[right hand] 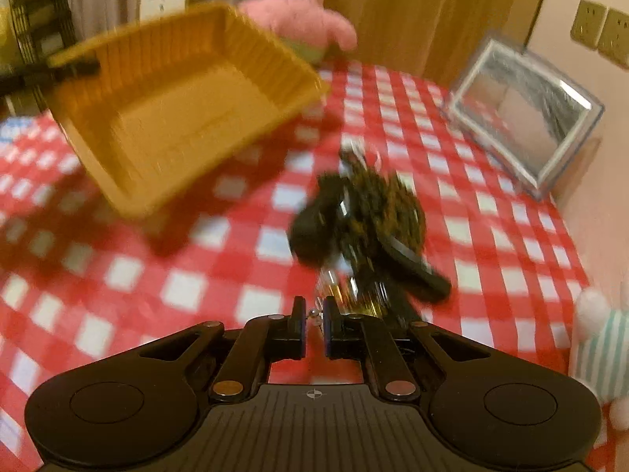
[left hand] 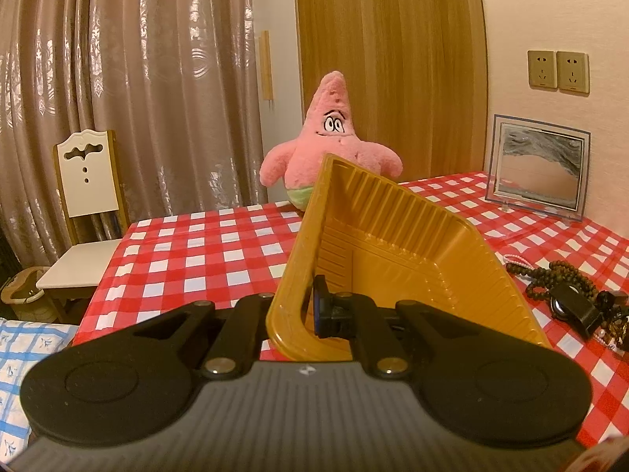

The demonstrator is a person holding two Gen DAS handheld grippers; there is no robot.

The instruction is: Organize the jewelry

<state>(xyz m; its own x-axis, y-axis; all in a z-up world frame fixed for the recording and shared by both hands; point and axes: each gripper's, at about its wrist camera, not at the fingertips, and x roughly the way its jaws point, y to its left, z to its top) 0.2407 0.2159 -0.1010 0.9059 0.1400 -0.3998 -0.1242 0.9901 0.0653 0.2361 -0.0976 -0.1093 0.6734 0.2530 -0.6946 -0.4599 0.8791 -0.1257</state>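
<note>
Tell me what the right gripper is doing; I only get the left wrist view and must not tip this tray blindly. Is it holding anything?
Observer: The right gripper is nearly shut on a small silvery piece, blurred, just before the jewelry pile.
Operator: Is my tray clear of the table?
Observer: It seems so: the golden tray hangs tilted over the checked tablecloth, casting a shadow.
Operator: Anything further right?
Observer: A striped plush toy at the view's right edge.
</note>
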